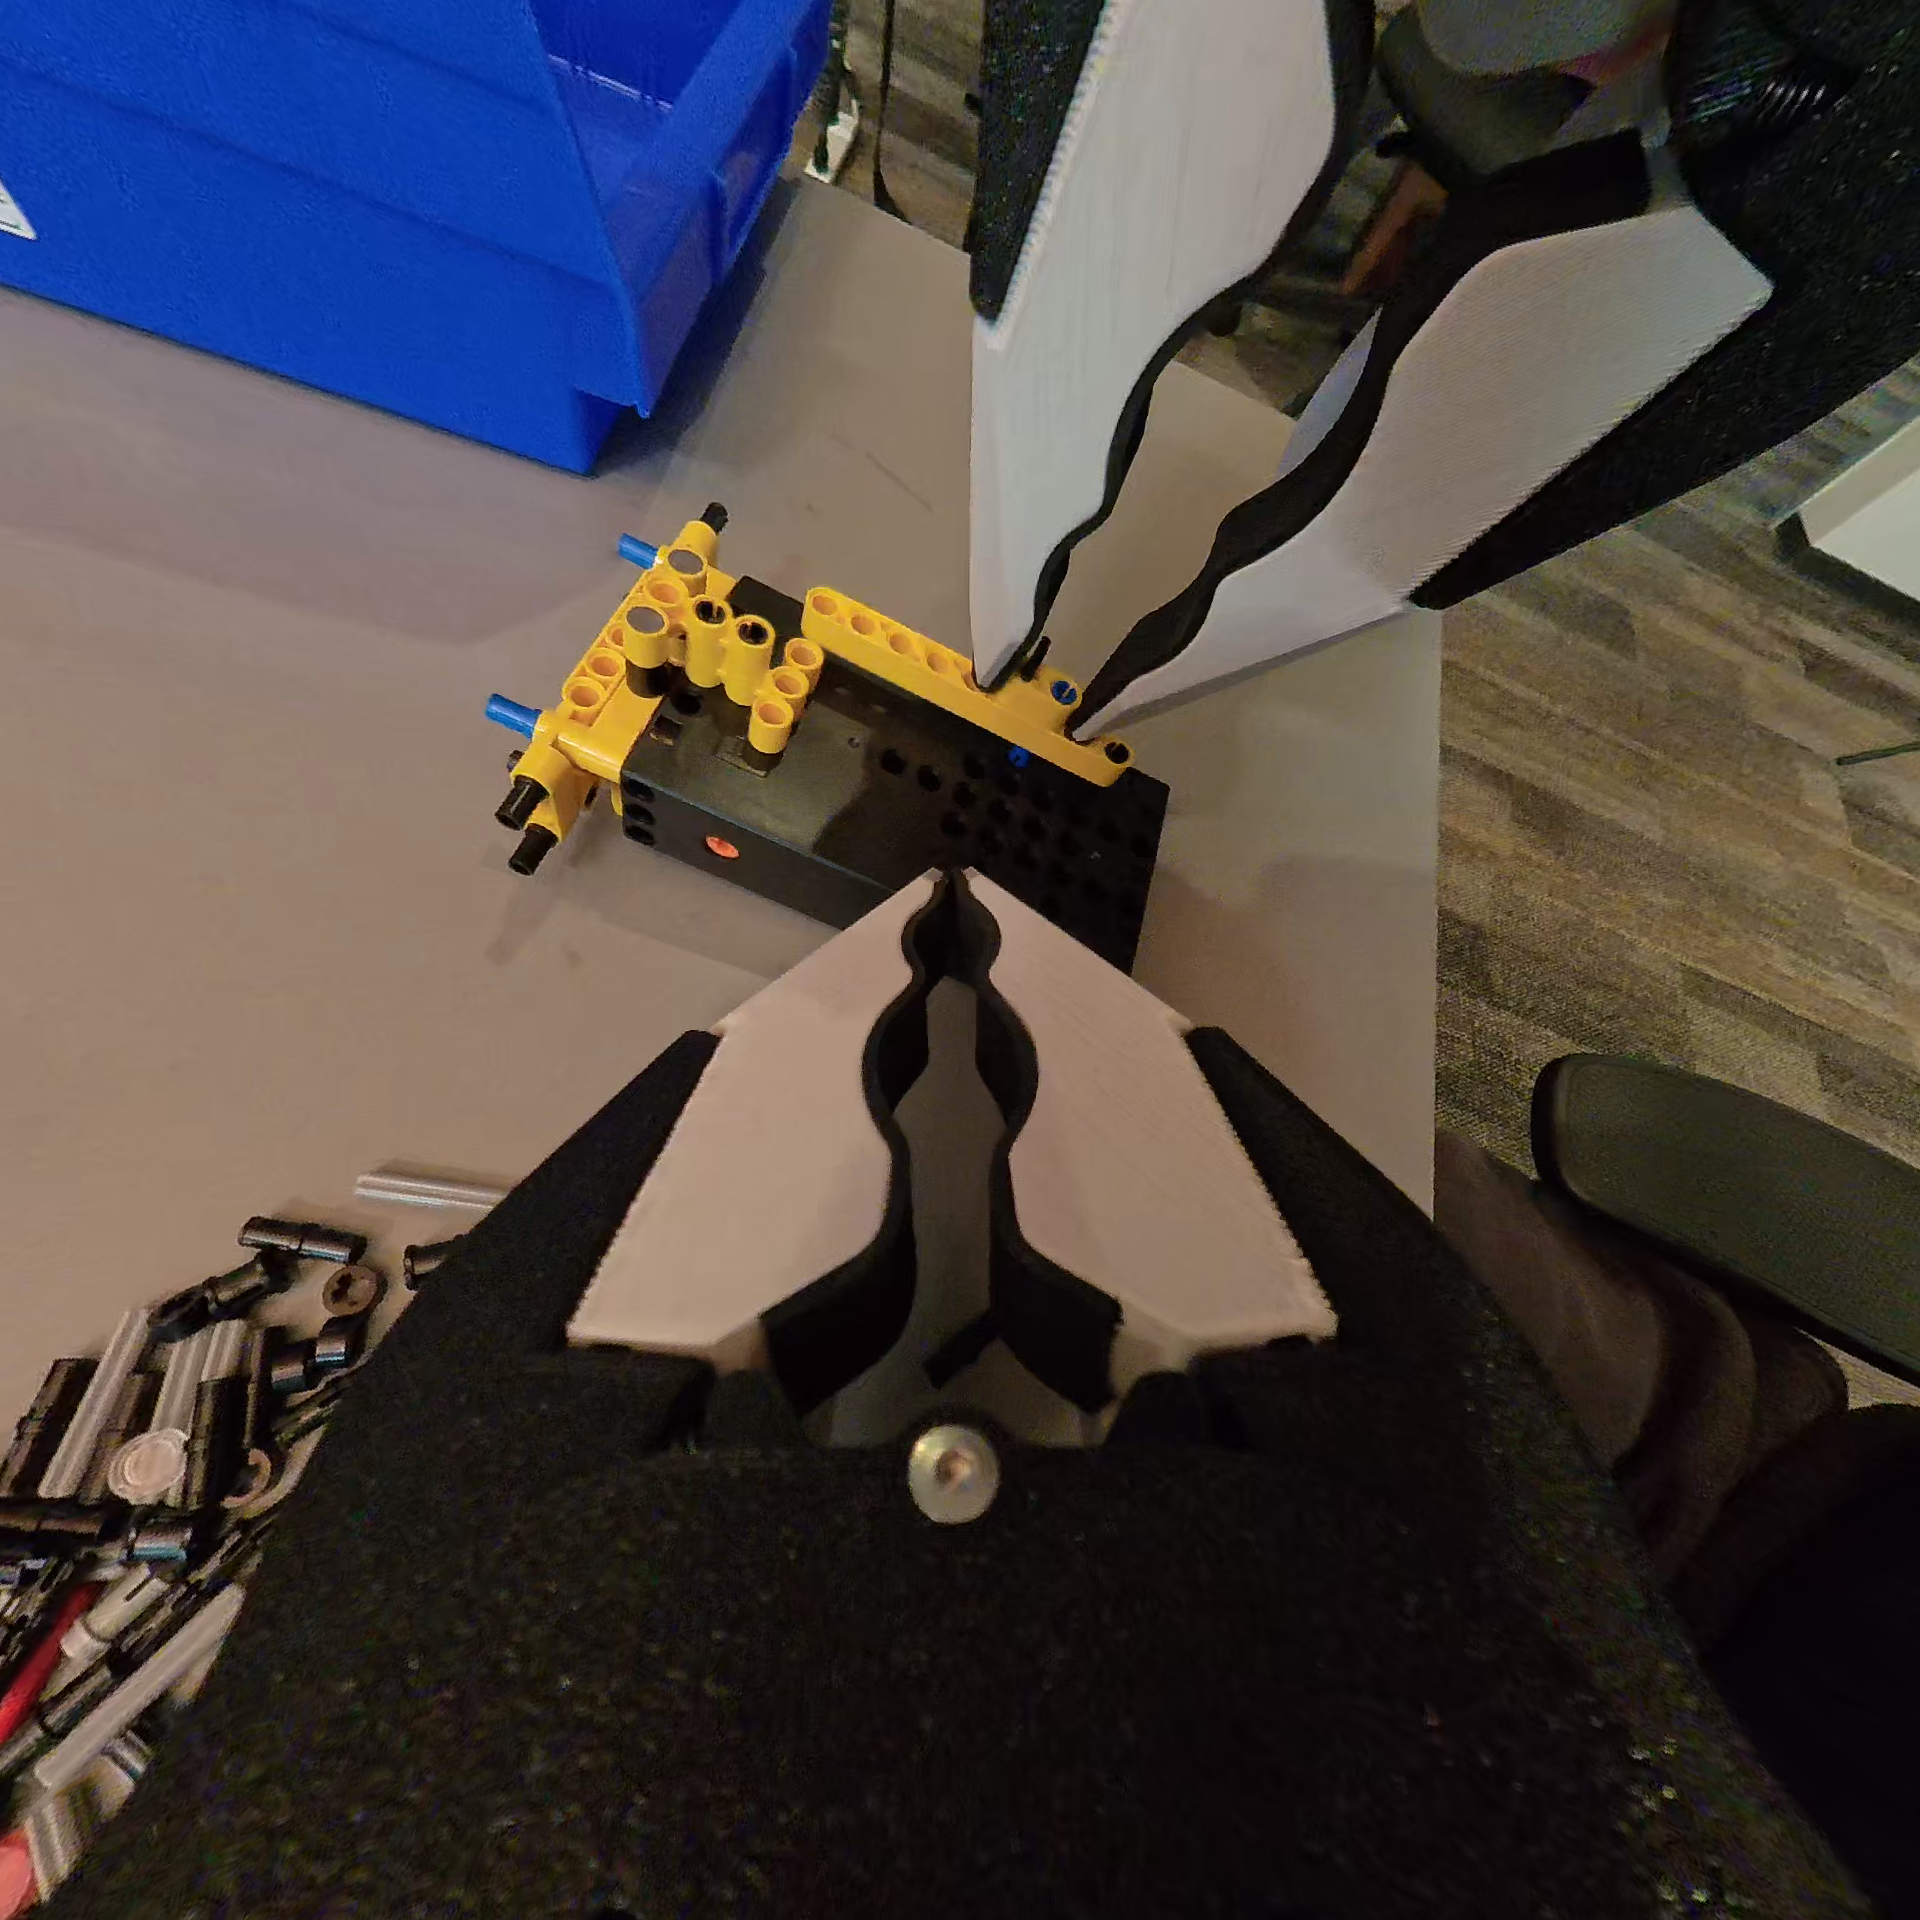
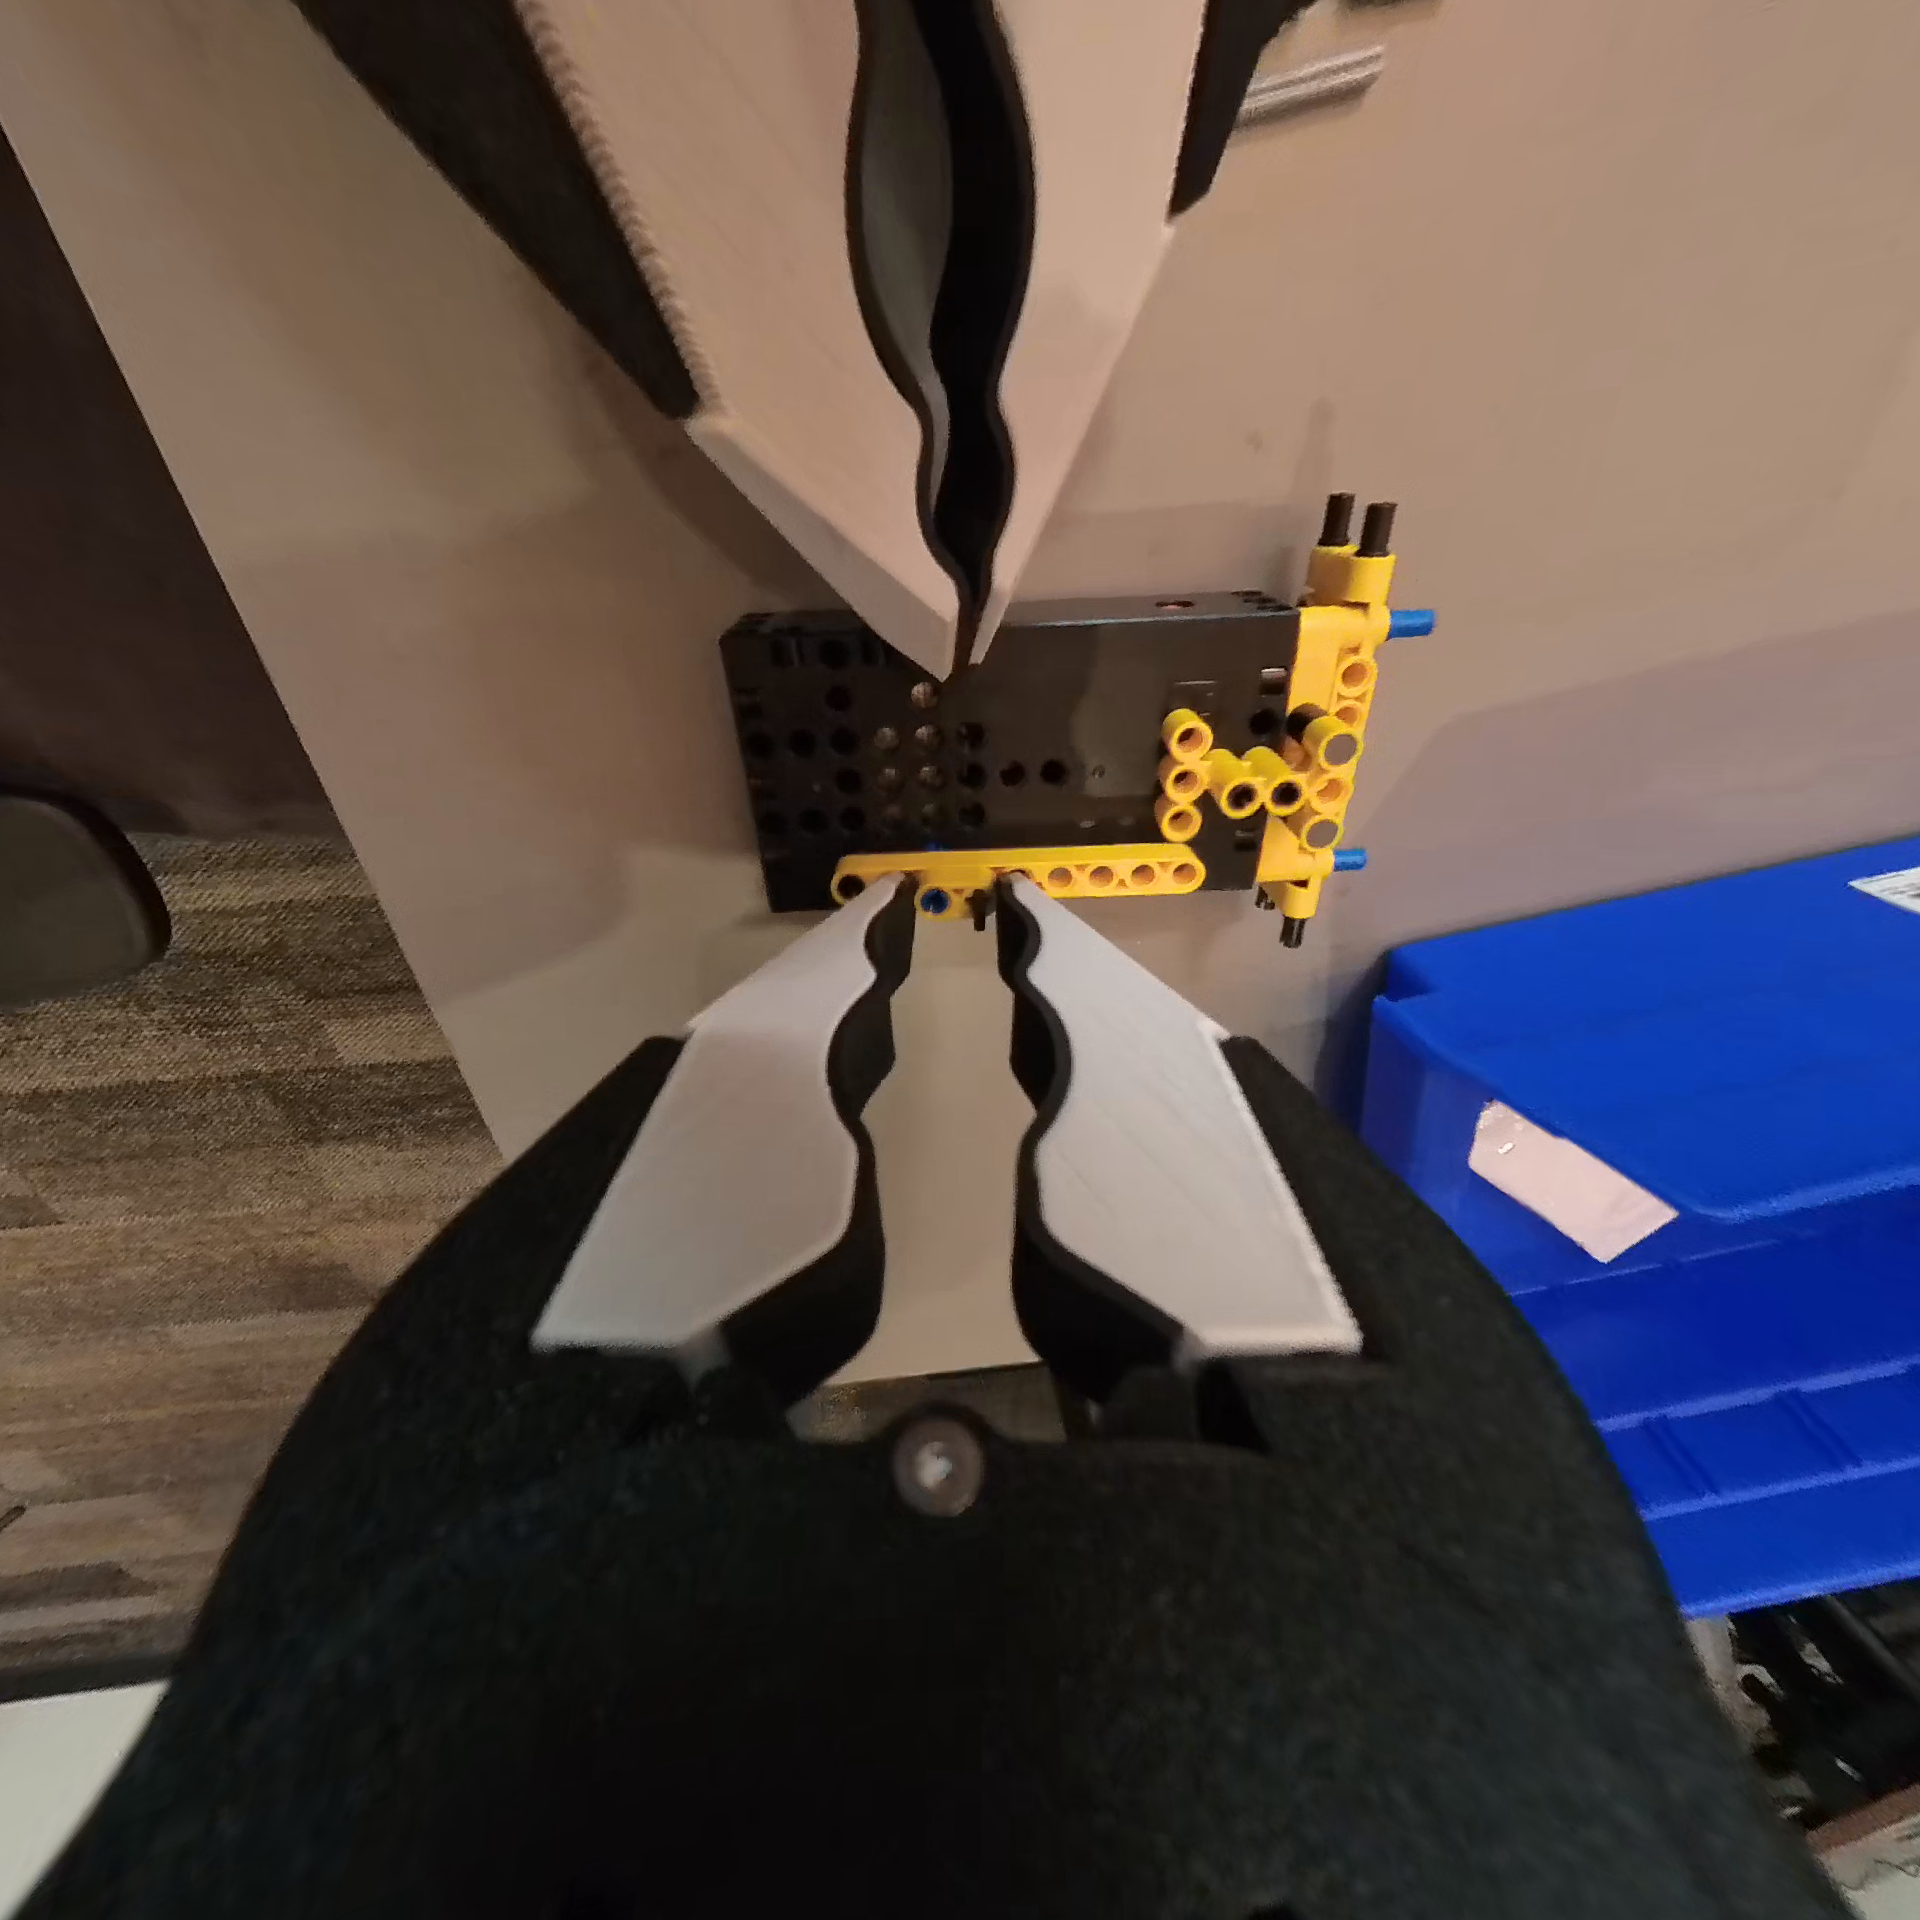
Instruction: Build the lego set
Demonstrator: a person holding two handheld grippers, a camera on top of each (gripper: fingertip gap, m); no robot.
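Two tongs at black block on surface | left tongs clenched empty, tips at block top | right tongs parted, straddling small black pin at yellow beam.

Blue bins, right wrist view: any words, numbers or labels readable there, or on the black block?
White sticker on the blue bin: no legible print.
Corner label on that bin: too small to read.
Black block: no writing visible.
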